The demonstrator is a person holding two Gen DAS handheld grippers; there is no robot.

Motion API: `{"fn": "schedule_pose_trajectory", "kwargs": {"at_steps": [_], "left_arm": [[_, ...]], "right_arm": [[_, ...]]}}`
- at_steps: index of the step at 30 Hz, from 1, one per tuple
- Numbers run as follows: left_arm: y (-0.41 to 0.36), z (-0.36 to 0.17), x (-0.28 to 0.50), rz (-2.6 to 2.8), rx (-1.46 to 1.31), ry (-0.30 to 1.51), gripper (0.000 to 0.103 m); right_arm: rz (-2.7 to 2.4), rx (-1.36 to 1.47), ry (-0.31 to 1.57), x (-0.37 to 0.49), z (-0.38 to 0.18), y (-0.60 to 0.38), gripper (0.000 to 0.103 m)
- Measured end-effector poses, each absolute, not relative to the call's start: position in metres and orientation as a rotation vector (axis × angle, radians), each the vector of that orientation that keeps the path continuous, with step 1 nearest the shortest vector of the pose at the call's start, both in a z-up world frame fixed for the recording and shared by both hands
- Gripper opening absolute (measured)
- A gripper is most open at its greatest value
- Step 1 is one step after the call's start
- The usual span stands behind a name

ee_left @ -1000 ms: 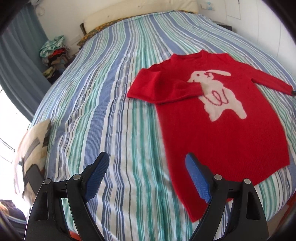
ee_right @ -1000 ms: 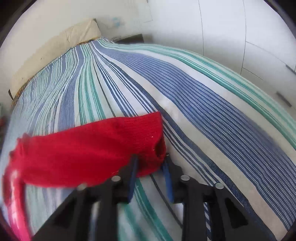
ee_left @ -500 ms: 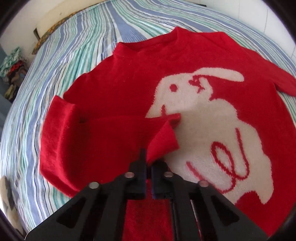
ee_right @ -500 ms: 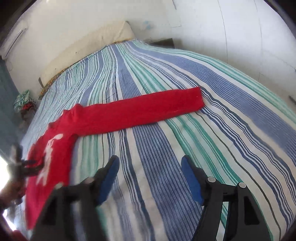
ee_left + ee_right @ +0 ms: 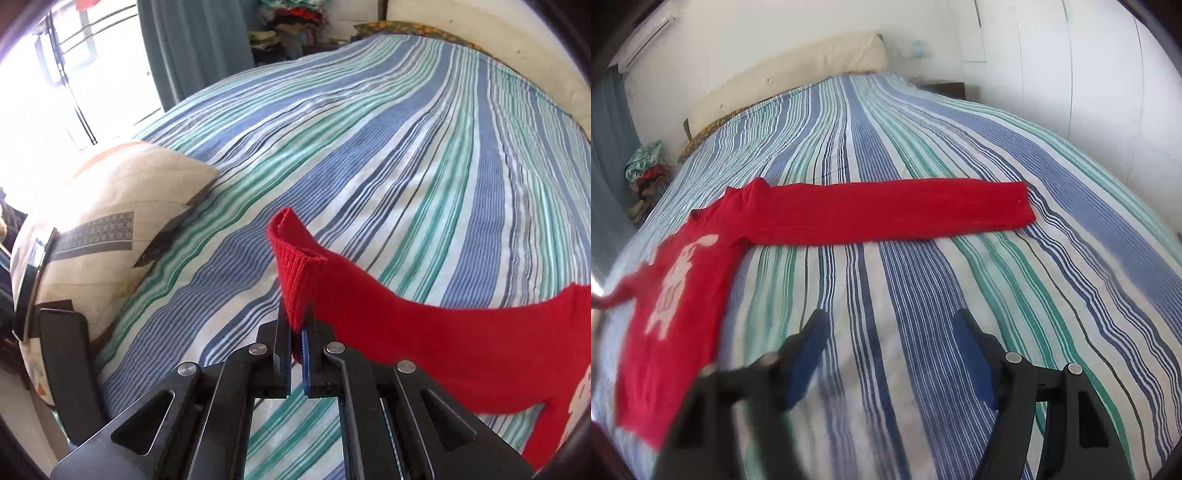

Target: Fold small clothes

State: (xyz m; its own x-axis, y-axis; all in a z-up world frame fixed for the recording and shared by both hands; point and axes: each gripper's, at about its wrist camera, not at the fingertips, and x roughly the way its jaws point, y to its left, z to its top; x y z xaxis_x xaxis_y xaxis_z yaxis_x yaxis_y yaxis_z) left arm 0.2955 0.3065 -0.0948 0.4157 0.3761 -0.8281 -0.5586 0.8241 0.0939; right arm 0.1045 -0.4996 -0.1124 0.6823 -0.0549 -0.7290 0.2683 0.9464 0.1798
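Jaws pinching sweater cuff (image 5: 291,266), seemingly midair

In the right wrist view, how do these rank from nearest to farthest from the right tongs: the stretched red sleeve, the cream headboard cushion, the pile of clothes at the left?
1. The stretched red sleeve, lying across the striped bed just ahead of the right tongs.
2. The pile of clothes, off the bed's far left edge.
3. The cream headboard cushion, against the back wall.

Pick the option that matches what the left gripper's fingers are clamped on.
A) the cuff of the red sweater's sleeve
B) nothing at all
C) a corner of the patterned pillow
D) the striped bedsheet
A: in the left wrist view the left gripper has its fingers pinched shut on the ribbed cuff of the red sweater, lifted off the bed.
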Motion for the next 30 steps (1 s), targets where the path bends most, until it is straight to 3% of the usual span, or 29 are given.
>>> {"fn": "schedule_pose_trajectory", "kwargs": {"at_steps": [8,14,15,16,18,24,30], "left_arm": [[0.318,-0.149,0.266,0.64,-0.208,1.07,0.002],[0.309,-0.154,0.264,0.649,-0.106,1.09,0.007],[0.307,-0.15,0.26,0.648,-0.094,1.085,0.016],[0.306,-0.144,0.254,0.662,-0.09,1.083,0.039],[0.303,-0.124,0.23,0.674,-0.104,1.052,0.072],[0.224,-0.063,0.125,0.361,-0.16,0.872,0.068],[0.066,-0.077,0.087,-0.181,-0.094,0.914,0.058]], "right_arm": [[-0.224,0.282,0.859,0.117,-0.13,-0.499,0.069],[-0.268,0.336,0.904,0.116,-0.145,-0.513,0.069],[-0.269,0.337,0.904,0.116,-0.145,-0.514,0.069],[-0.269,0.333,0.905,0.116,-0.144,-0.513,0.069],[-0.262,0.318,0.912,0.115,-0.14,-0.51,0.069],[-0.135,0.259,0.894,0.086,-0.108,-0.473,0.07],[0.249,0.185,0.921,0.055,-0.088,-0.358,0.07]]}}
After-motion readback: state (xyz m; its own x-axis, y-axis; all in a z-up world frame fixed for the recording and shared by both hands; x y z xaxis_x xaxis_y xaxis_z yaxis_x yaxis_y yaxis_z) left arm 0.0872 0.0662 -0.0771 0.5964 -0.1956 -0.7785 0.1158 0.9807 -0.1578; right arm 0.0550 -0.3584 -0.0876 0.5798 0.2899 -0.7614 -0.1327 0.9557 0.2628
